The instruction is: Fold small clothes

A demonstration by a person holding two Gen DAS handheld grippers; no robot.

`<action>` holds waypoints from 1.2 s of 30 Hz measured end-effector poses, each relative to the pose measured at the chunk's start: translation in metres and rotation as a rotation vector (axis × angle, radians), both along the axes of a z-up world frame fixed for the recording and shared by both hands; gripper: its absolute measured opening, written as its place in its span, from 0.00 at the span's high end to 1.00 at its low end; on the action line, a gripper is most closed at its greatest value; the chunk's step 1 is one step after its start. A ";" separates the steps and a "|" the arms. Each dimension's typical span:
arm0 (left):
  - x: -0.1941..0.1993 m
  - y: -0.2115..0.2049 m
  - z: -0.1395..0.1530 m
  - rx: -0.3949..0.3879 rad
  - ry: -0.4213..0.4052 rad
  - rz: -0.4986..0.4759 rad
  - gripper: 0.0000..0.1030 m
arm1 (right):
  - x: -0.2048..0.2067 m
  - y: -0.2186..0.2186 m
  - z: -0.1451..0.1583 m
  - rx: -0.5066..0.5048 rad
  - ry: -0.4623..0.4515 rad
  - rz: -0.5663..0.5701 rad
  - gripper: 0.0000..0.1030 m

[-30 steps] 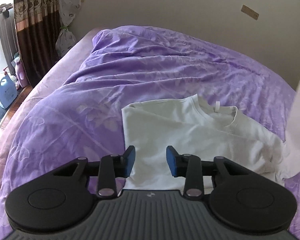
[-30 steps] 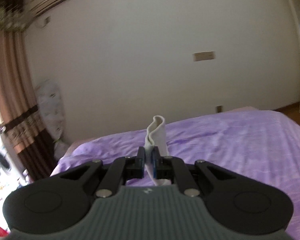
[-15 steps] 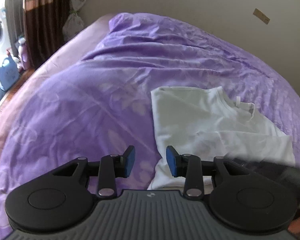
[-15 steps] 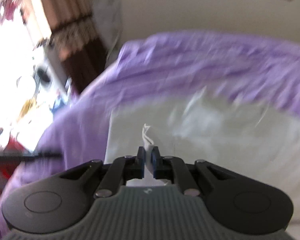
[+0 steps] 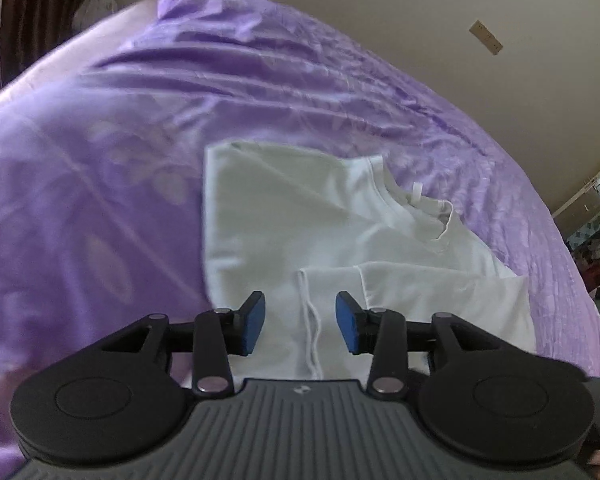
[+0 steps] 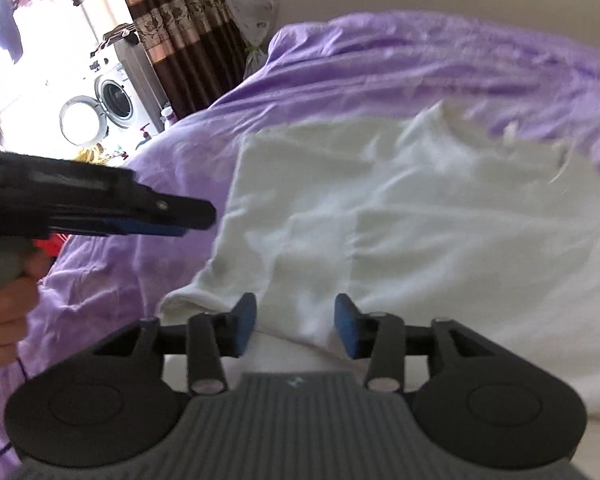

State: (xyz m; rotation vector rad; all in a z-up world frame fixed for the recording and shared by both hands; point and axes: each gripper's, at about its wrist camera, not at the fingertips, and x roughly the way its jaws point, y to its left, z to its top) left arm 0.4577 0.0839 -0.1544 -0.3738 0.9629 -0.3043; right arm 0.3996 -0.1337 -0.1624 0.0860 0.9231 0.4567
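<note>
A white shirt point(image 5: 300, 216) lies partly folded on the purple-covered bed point(image 5: 100, 160).

purple bedding and the room around it

a rumpled purple bedspread point(image 5: 260, 92) fills the ground ahead of and to the left of the gripper, with a plain beige wall point(image 5: 380, 12) beyond it bearing a small tan plate point(image 5: 485, 37); far off to the upper left stand a brown striped curtain point(image 6: 168, 36), a tied pale patterned drape point(image 6: 252, 4) and a white washing machine point(image 6: 112, 98) with its round door swung open
</note>
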 end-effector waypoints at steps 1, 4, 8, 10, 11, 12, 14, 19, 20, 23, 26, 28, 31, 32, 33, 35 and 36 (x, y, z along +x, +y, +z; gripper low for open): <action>0.004 -0.005 -0.006 -0.014 0.010 -0.002 0.55 | -0.004 -0.009 0.011 -0.016 -0.006 -0.003 0.61; 0.015 -0.015 -0.028 -0.041 0.056 0.013 0.55 | -0.004 -0.051 0.016 -0.094 -0.019 -0.059 0.61; 0.021 -0.021 -0.048 -0.081 0.082 0.028 0.56 | -0.010 -0.113 0.013 -0.167 -0.016 -0.156 0.60; 0.021 -0.022 -0.051 -0.120 0.084 0.050 0.66 | -0.016 -0.140 0.011 -0.196 -0.009 -0.186 0.59; 0.020 -0.024 -0.050 -0.129 0.081 0.060 0.77 | -0.020 -0.156 0.008 -0.219 -0.004 -0.200 0.58; 0.020 -0.027 -0.048 -0.116 0.074 0.073 0.90 | -0.024 -0.169 0.006 -0.243 -0.004 -0.211 0.57; 0.015 -0.034 -0.035 -0.075 0.020 0.074 0.94 | -0.031 -0.194 0.001 -0.293 -0.012 -0.244 0.57; 0.009 -0.064 0.020 -0.020 -0.107 0.030 0.96 | -0.050 -0.258 -0.006 -0.308 0.016 -0.355 0.56; 0.009 -0.072 0.034 -0.012 -0.132 0.015 0.96 | -0.053 -0.265 -0.006 -0.298 0.023 -0.358 0.56; 0.011 -0.096 0.076 -0.002 -0.191 -0.014 0.98 | -0.069 -0.281 -0.004 -0.252 0.033 -0.355 0.52; 0.017 -0.120 0.110 0.008 -0.225 -0.034 0.98 | -0.081 -0.278 -0.009 -0.265 0.039 -0.329 0.49; 0.020 -0.136 0.132 0.025 -0.245 -0.047 0.98 | -0.085 -0.271 -0.017 -0.331 0.032 -0.304 0.36; 0.024 -0.155 0.162 0.023 -0.260 -0.063 0.98 | -0.087 -0.264 -0.029 -0.411 0.014 -0.267 0.37; 0.025 -0.162 0.171 0.024 -0.270 -0.070 0.98 | -0.085 -0.264 -0.031 -0.435 -0.002 -0.264 0.37; 0.026 -0.168 0.178 0.030 -0.283 -0.076 0.98 | -0.082 -0.265 -0.033 -0.451 -0.018 -0.270 0.37; 0.029 -0.178 0.194 0.054 -0.306 -0.087 0.98 | -0.073 -0.271 -0.034 -0.454 -0.033 -0.283 0.43; 0.030 -0.179 0.200 0.063 -0.311 -0.083 0.98 | -0.068 -0.273 -0.034 -0.459 -0.039 -0.290 0.51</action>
